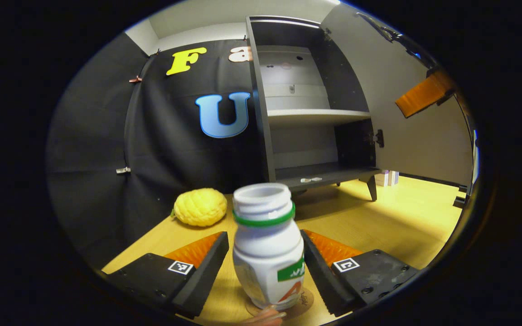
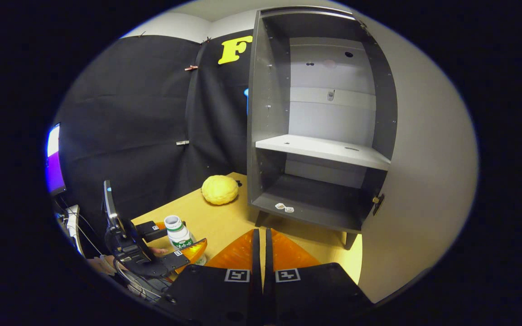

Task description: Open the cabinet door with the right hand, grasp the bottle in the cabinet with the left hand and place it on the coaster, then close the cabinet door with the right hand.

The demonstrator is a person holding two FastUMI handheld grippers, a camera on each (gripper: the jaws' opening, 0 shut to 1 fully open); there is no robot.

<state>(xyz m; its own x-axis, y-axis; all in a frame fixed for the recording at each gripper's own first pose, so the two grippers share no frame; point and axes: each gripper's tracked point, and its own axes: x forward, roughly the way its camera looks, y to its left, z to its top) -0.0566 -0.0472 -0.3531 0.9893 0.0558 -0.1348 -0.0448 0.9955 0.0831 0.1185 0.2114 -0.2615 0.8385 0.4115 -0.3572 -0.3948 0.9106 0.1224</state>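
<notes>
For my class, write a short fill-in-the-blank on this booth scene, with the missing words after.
1. The cabinet door stands ____.
2. The bottle stands on a round ____.
3. The right tongs are ____.
4. Left of the cabinet a ____ fruit-like thing lies on the table.

Missing words: open; coaster; shut; yellow

White bottle (image 1: 268,246) upright on coaster (image 1: 304,304); cabinet door (image 1: 417,113) open.
</notes>
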